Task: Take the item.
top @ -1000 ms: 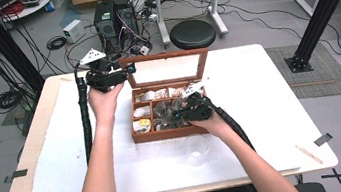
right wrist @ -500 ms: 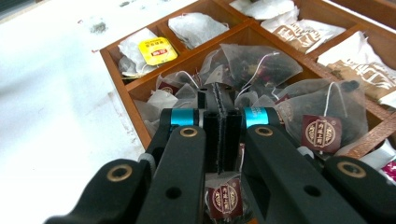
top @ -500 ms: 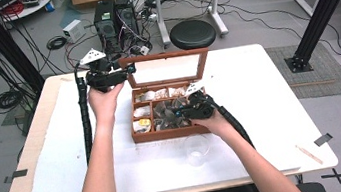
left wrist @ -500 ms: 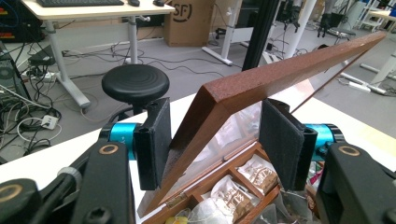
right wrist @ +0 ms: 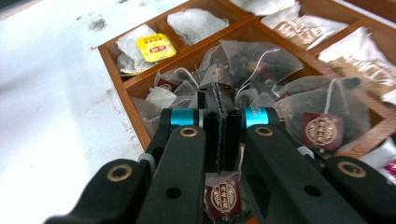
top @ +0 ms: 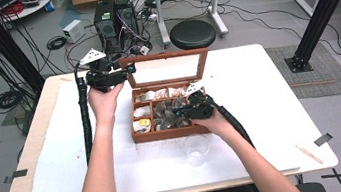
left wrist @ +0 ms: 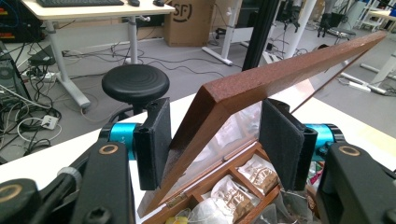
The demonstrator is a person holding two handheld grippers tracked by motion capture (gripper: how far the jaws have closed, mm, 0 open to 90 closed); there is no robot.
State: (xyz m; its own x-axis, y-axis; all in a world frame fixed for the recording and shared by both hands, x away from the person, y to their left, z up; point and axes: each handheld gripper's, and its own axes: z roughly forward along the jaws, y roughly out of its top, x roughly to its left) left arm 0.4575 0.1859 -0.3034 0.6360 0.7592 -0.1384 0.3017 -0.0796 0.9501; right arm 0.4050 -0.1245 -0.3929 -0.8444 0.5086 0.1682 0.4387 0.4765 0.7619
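A: Where do we see the left gripper [top: 130, 69]?

B: At the raised glass-paned wooden lid [left wrist: 261, 88] of the brown compartmented wooden tea box [top: 171, 132]; its jaws are parted, the lid corner between them.

A: And the right gripper [right wrist: 218, 100]?

B: Over the box's heaped tea bags, jaws clenched on a mesh tea bag with a maroon tag [right wrist: 223, 197].

Raised lid [top: 167, 67] behind the packed box [top: 171, 132]; bare table [top: 269, 92] on both sides.
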